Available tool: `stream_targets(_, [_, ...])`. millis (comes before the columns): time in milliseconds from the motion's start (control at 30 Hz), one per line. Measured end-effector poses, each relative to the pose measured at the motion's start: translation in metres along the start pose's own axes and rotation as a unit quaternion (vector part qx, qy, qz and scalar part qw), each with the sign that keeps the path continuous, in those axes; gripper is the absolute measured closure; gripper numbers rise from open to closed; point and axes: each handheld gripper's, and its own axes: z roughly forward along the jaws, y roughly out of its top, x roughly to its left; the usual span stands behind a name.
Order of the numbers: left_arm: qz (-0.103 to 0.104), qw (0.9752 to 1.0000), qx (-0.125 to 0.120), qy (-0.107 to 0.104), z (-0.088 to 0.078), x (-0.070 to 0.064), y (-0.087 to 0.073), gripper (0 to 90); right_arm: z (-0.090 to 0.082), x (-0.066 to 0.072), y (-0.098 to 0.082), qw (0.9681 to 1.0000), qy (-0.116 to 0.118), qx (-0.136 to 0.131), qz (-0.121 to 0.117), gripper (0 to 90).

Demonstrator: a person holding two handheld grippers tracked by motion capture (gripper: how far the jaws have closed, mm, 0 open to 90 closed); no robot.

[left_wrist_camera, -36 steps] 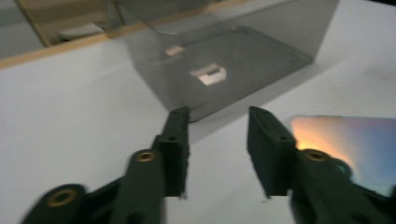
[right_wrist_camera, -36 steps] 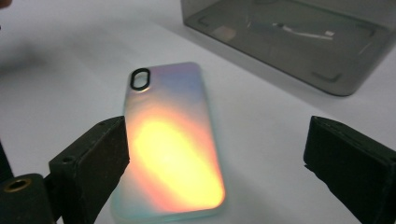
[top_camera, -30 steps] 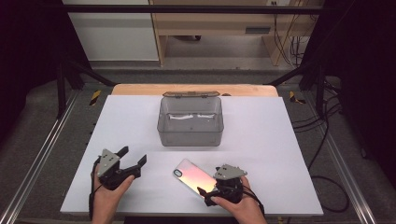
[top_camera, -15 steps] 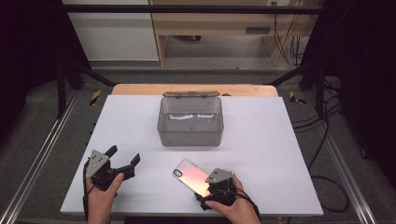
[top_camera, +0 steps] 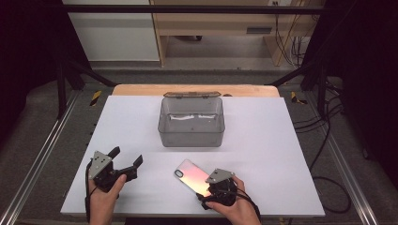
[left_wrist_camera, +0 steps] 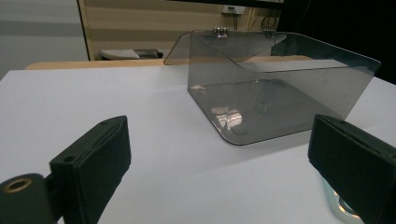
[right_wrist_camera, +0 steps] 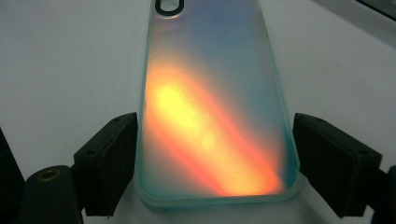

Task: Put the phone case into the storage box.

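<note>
An iridescent phone case (top_camera: pixel 191 175) lies flat on the white table, glowing orange and teal, with its camera hole at the far end. My right gripper (top_camera: pixel 207 188) is at its near end. In the right gripper view its jaws have just been closing, and the pads now press both long edges of the phone case (right_wrist_camera: pixel 210 116), so the right gripper (right_wrist_camera: pixel 215 158) is shut on it. At the left, my left gripper (top_camera: pixel 126 156) rests near the front edge. Its jaws have just been opening, and the left gripper (left_wrist_camera: pixel 219 154) is open with nothing between them.
A clear smoky plastic box (top_camera: pixel 191 136) stands open mid-table, its lid hinged back; the box (left_wrist_camera: pixel 280 93) looks empty. A corner of the phone case (left_wrist_camera: pixel 343 210) peeks out beside my left gripper's right jaw. The white table (top_camera: pixel 281 140) has bare room to the right.
The right gripper edged slightly left over the case's near end and its jaws closed on the case. The left gripper's jaws spread a little wider; that hand barely shifted.
</note>
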Motion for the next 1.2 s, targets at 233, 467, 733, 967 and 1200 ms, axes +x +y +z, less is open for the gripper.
stream_targets(233, [-0.001, 0.9998, -0.019, -0.005, -0.005, -0.003, 0.015, 5.9, -0.016, 0.005, 0.009, 0.9992, -0.009, -0.038, -0.001, 17.5])
stream_targets(467, [-0.003, 0.9992, -0.032, -0.025, -0.003, -0.012, 0.046, 5.6, -0.032, 0.002, 0.030, 0.9943, -0.028, -0.103, 0.011, 17.6])
stream_targets(733, [-0.026, 0.9969, -0.044, -0.060, 0.015, -0.040, 0.081, 2.4, -0.042, -0.004, 0.058, 0.9804, -0.060, -0.185, 0.032, 17.5])
stream_targets(967, [-0.064, 0.9921, -0.040, -0.100, 0.041, -0.075, 0.099, 2.1, -0.037, -0.017, 0.068, 0.9607, -0.096, -0.253, 0.061, 17.5])
stream_targets(1200, [-0.114, 0.9865, -0.020, -0.116, 0.063, -0.100, 0.092, 5.2, -0.040, -0.023, 0.066, 0.9453, -0.108, -0.296, 0.086, 17.4])
